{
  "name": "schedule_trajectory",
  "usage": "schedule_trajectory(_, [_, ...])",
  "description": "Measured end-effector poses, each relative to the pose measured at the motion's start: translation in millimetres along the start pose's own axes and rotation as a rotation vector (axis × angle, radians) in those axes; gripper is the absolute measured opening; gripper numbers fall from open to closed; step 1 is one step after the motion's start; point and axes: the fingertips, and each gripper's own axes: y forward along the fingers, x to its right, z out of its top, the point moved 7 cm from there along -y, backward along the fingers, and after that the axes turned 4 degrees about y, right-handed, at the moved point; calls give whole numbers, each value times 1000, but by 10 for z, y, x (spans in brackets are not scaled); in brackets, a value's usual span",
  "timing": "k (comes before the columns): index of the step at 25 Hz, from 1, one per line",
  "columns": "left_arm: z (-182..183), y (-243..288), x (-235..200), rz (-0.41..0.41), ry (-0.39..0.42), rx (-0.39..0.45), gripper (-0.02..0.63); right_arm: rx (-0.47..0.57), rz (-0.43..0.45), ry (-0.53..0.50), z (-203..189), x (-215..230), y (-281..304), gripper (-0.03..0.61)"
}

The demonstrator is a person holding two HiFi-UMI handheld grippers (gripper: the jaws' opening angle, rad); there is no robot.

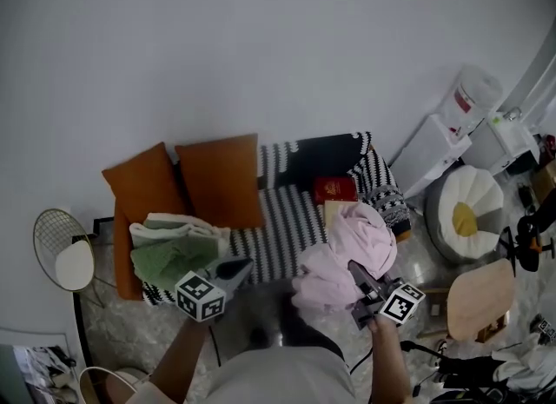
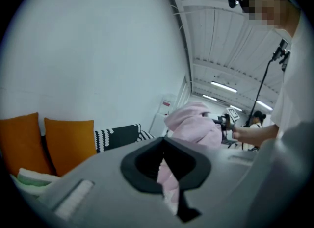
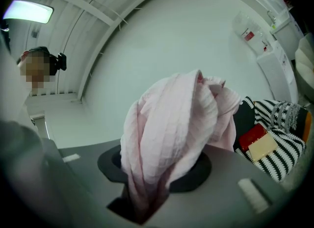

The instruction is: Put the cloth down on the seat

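Note:
The pink cloth [image 1: 347, 246] hangs bunched above the front edge of the striped sofa seat [image 1: 282, 233]. My right gripper [image 1: 358, 279] is shut on it; in the right gripper view the cloth [image 3: 171, 129] rises out of the jaw slot and hides the jaws. My left gripper [image 1: 236, 268] is level with it to the left, over the seat's front edge. In the head view it seems apart from the cloth. In the left gripper view a pink strip [image 2: 167, 178] shows in the gap of that gripper's jaws; whether they grip it is unclear.
Two orange cushions [image 1: 221, 176] lean at the sofa's back left. Folded green and white towels [image 1: 174, 250] lie on the left end, a red box [image 1: 335, 189] on the right. A wire side table [image 1: 62, 250] stands left; a white pouf [image 1: 469, 207] and wooden stool [image 1: 480, 296] stand right.

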Motion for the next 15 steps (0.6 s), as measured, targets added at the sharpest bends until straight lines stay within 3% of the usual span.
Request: schedule_trajectory(15, [-11,1082,-454,79,-59,-27,2,-173,-25,-31,548,1205,658,167])
